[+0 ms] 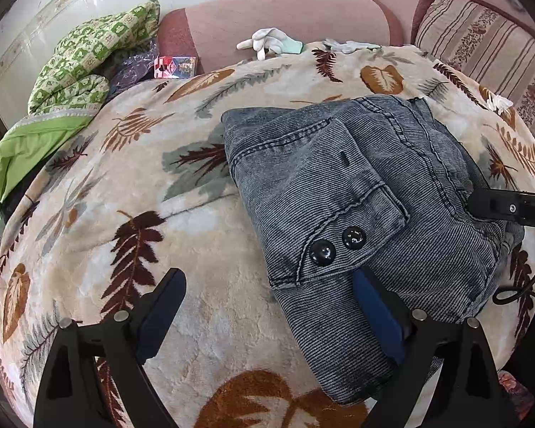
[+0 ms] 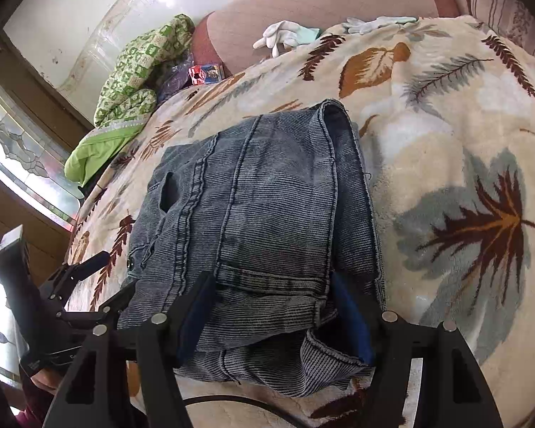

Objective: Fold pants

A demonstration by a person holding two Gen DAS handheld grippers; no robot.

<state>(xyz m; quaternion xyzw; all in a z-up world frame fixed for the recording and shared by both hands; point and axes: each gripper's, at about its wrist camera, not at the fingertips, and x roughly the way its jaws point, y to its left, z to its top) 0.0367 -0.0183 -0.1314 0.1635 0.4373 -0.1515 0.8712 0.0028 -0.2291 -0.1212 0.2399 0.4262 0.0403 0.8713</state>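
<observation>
The grey-blue denim pants [image 1: 339, 185] lie folded into a thick packet on the leaf-patterned blanket [image 1: 125, 214]. Two black buttons [image 1: 337, 246] show on a flap near me. My left gripper [image 1: 269, 303] is open wide. Its left finger rests on the bare blanket and its right finger on the packet's near corner. In the right wrist view the pants [image 2: 267, 196] fill the middle. My right gripper [image 2: 273, 310] straddles their near edge, jaws apart, the cloth lying slack between the pads. One right finger [image 1: 495, 207] lies on the packet's right side. The left gripper [image 2: 114, 278] shows at the packet's left corner.
A green checked quilt [image 1: 89, 64] is heaped at the far left. White gloves [image 1: 271, 41] lie on the pink sofa back [image 1: 285, 14], with a small red box [image 1: 174, 67] next to the quilt. A striped cushion [image 1: 481, 35] stands at the far right. A black cable [image 1: 528, 285] hangs nearby.
</observation>
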